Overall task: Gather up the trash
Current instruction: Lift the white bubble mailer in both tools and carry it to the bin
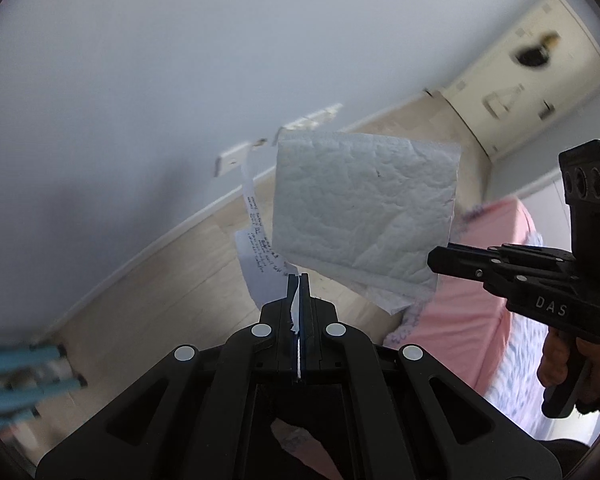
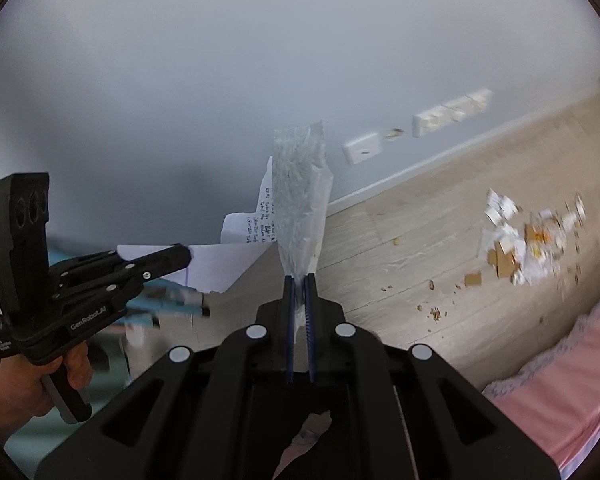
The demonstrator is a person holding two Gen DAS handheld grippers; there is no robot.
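Clamped in the left gripper [image 1: 299, 280], jaws fully together on the near edge of a handwritten sheet [image 1: 256, 252], thin enough to show as a mere white line between the pads. Closed likewise in the right gripper [image 2: 300, 280], down to a narrow slit, on the bottom of a quilted paper towel [image 2: 298, 200] standing up limp and creased ahead of the fingers. Both held in the air above the pale wooden floor [image 2: 380, 240], close to each other, in front of the grey wall. Judged feather-light, soft, easily torn and prone to flutter or slip out; best gripped well in from the edge, or bunched, not by a corner. Far right on the floor, well apart from both: a scatter of torn card, paper scraps and crumbs [image 2: 532, 240], near the pink bedding [image 2: 560, 380]. Likely fiddly: flat scraps to be pinched by a raised edge, crumbs probably too small for the jaws.
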